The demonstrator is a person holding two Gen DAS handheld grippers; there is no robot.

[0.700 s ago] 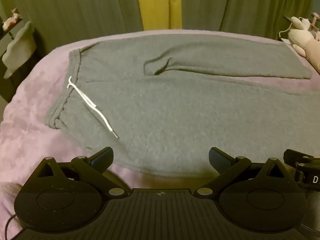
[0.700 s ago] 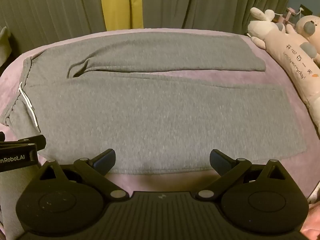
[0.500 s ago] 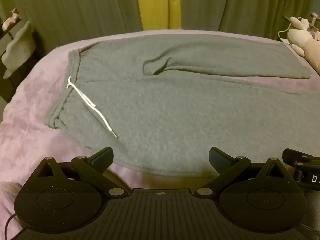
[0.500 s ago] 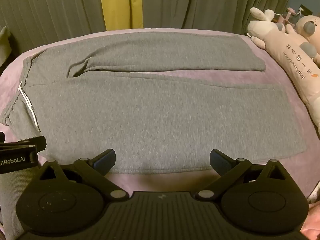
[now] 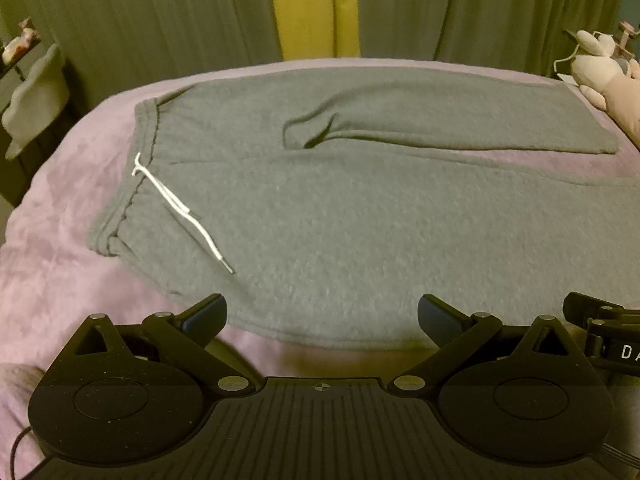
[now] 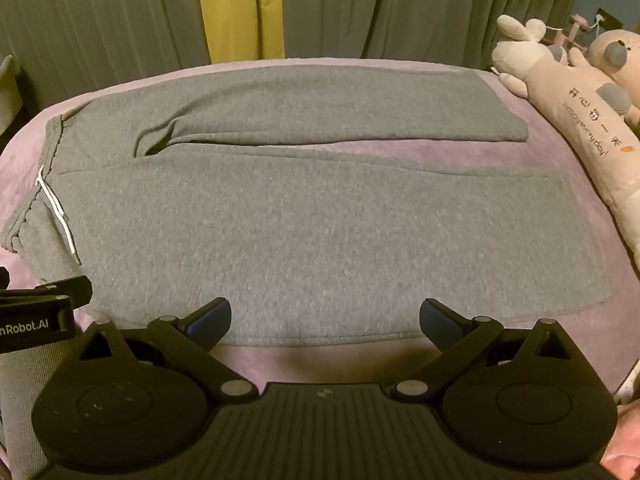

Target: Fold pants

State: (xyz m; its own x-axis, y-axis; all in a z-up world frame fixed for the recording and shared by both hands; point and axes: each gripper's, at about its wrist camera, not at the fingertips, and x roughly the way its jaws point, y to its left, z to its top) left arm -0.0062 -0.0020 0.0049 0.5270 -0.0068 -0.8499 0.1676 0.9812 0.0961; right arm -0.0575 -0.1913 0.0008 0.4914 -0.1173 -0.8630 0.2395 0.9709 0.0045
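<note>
Fingers (image 5: 204, 314) spread wide on both grippers, we hover before the unfolded pants (image 5: 360, 220); next, pinching the near hem.

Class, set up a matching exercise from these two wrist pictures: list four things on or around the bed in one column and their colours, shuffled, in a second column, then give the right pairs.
Things:
1. pants
2. drawstring
3. blanket
4. stuffed toy

Colours:
A. white
B. pale pink with grey patches
C. grey
D. purple

Pairs: 1-C, 2-A, 3-D, 4-B
</note>
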